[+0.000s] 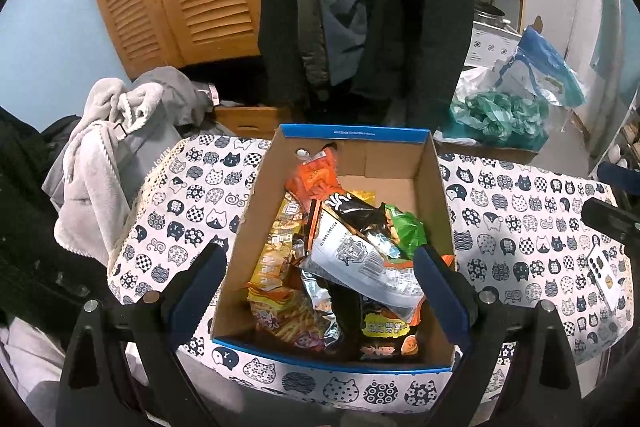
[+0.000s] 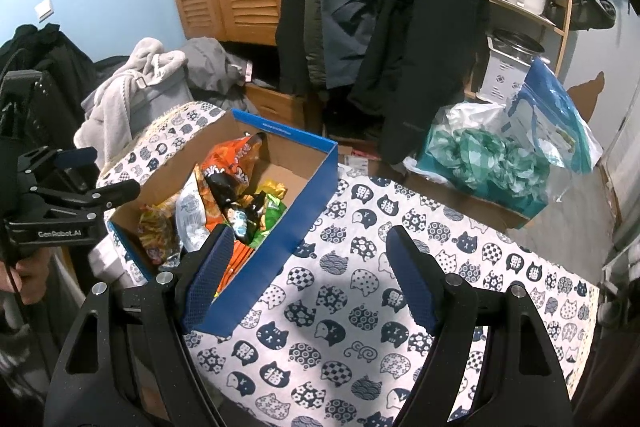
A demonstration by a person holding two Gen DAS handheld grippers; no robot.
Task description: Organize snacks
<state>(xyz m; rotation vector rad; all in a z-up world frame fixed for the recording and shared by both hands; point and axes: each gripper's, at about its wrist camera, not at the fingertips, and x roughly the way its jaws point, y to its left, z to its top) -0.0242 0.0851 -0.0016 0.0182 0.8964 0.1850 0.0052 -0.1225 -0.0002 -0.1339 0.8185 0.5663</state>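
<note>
An open cardboard box with a blue outside (image 1: 352, 133) stands on a table covered in a cat-print cloth (image 1: 520, 227). Several snack bags lie piled in it: an orange bag (image 1: 316, 175), a black one (image 1: 352, 207), a white-and-silver one (image 1: 360, 263), a green one (image 1: 404, 227) and a yellow one (image 1: 276, 251). My left gripper (image 1: 320, 287) hovers open over the box's near end, holding nothing. My right gripper (image 2: 312, 275) is open and empty above the cloth (image 2: 360, 307), just right of the box (image 2: 280, 247). Its left finger overlaps the box's near corner.
A white phone (image 1: 604, 275) lies on the cloth at the right. Grey clothing (image 1: 100, 155) is heaped left of the table. Dark coats (image 1: 360, 7) hang behind it. A carton with green and blue plastic bags (image 2: 488, 155) sits on the floor at the right.
</note>
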